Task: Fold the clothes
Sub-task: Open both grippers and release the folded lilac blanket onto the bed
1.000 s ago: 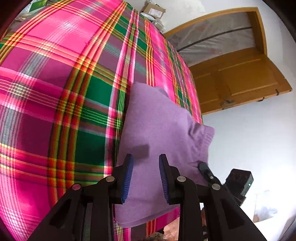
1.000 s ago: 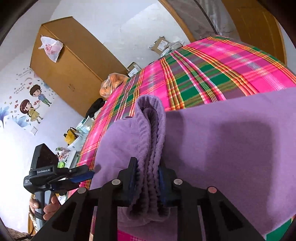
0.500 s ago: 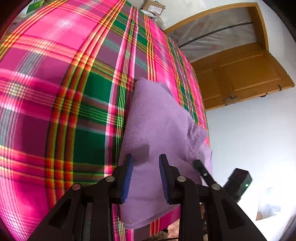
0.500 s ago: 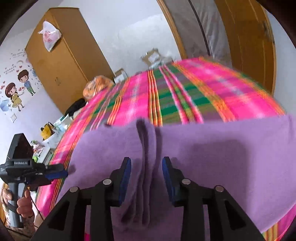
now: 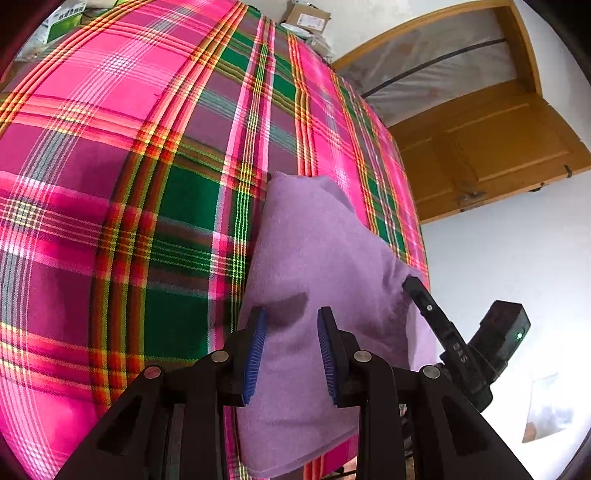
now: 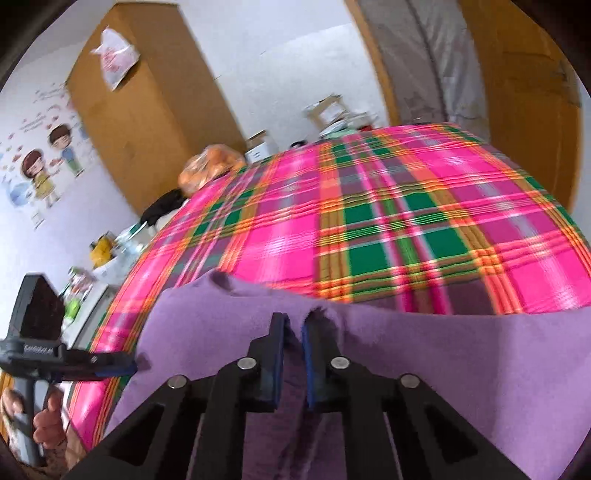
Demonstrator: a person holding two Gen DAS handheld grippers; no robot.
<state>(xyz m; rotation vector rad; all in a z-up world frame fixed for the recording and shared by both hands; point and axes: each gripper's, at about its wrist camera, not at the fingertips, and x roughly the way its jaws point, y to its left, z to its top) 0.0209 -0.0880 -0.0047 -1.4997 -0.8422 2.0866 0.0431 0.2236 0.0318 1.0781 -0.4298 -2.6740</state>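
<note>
A folded purple garment (image 5: 317, 251) lies near the edge of a bed with a pink and green plaid cover (image 5: 147, 147). My left gripper (image 5: 290, 314) hovers open over the garment's near part, nothing between its blue pads. My right gripper (image 6: 295, 321) has its fingers drawn close with a pinch of the purple garment (image 6: 443, 354) between them at its far edge. In the left wrist view the right gripper (image 5: 413, 286) reaches into the garment's right side. In the right wrist view the left gripper (image 6: 125, 367) sits at the garment's left end.
A person's hand (image 6: 48, 424) holds the left gripper's handle. Beyond the bed stand a wooden wardrobe (image 6: 147, 110), an open wooden door (image 5: 498, 155), cardboard boxes (image 5: 306, 16) and an orange bag (image 6: 210, 166). The plaid cover (image 6: 406, 221) stretches far behind the garment.
My right gripper let go of the thick fold, opened, then drew shut again on a thinner pinch at the garment's edge. The left gripper stayed open over the garment.
</note>
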